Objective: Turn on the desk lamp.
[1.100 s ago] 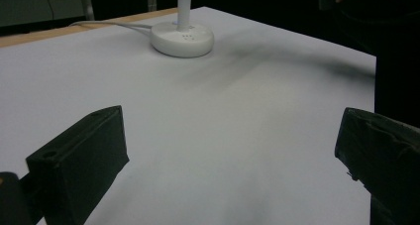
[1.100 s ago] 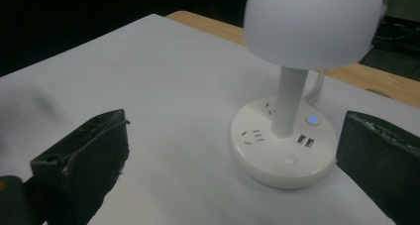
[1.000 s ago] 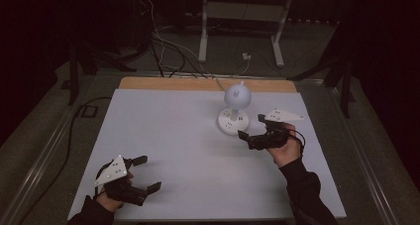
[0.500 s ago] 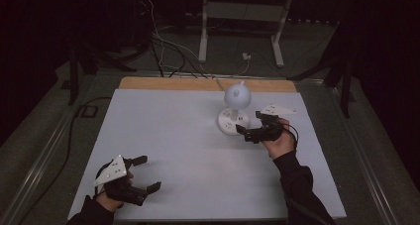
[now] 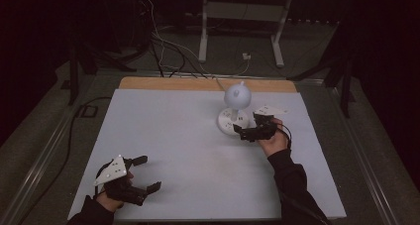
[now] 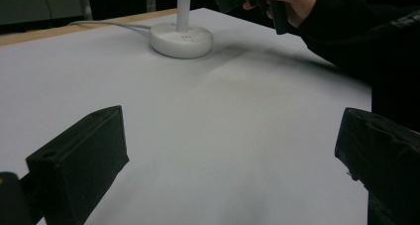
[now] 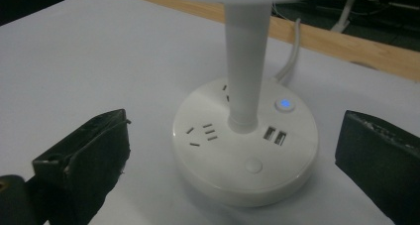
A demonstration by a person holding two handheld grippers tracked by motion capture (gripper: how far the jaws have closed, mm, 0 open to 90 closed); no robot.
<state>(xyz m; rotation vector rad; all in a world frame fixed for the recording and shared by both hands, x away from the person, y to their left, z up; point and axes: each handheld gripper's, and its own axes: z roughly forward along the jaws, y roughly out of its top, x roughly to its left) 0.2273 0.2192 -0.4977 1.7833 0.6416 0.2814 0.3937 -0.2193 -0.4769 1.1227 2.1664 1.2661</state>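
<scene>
Beside lamp base (image 7: 245,145) right gripper (image 5: 251,128) jaws wide apart; left gripper (image 5: 141,174) open too; clipping stem (image 7: 245,61) could tip lamp

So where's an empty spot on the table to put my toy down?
The big bare patch is the table's middle and far left, between the lamp and the left gripper. The near right corner, beside the sleeve, is also free. It is crowded at the far right, where the open right gripper reaches the lamp's base.
</scene>
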